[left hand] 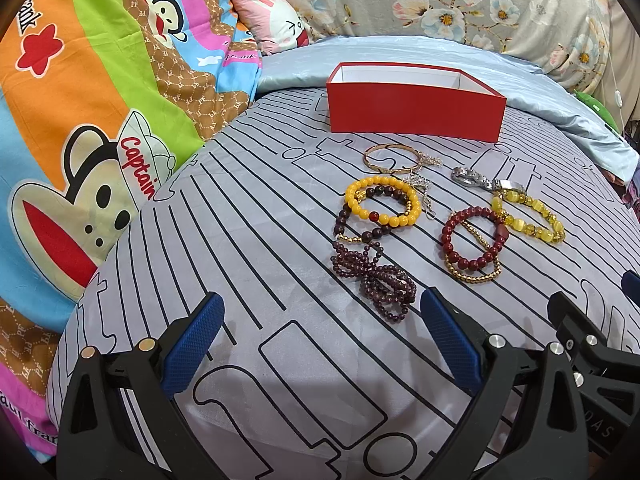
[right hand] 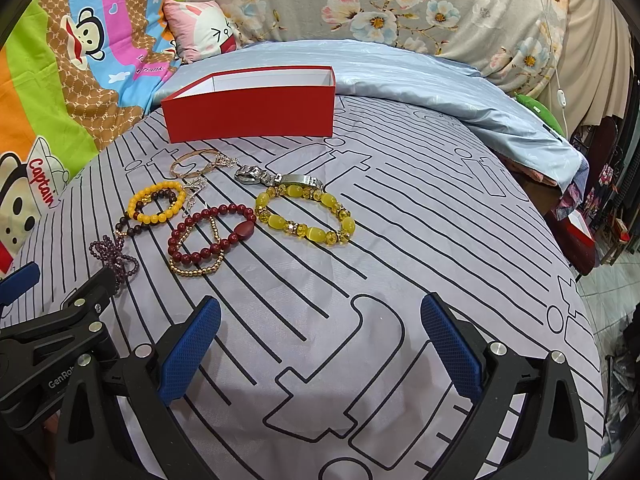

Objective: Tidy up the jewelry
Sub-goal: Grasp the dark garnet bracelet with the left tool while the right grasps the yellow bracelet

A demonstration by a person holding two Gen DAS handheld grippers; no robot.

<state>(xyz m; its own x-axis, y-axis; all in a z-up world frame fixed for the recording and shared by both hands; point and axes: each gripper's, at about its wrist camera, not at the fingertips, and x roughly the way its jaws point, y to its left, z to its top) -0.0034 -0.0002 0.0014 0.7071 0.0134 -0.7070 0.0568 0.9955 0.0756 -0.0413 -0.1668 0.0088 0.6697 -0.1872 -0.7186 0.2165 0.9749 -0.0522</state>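
Red cardboard forms the open box, white inside, which sits at the far side of the grey line-printed bedsheet with nothing visible in it from either view. In front of the box the jewelry lies in a loose cluster on the sheet. Nearest the box is a thin gold bangle with a tangle of silver chain against its right edge, and to the right of those a steel watch band. Below the bangle an opaque yellow bead bracelet overlaps a dark maroon bead bracelet, and nearer the camera a bunched strand of small purple beads touches the maroon one. Further right a red bead bracelet lies across a small gold bead bracelet, with a translucent yellow crystal bracelet just beside it (its upper end meets the watch band).

The left gripper hovers low over the sheet with its blue-padded fingers spread wide, holding nothing; the purple strand lies just ahead of its right finger. The right gripper is likewise spread wide and empty, over bare sheet near the red and gold bracelets. A cartoon monkey quilt and a floral cover border the bed.
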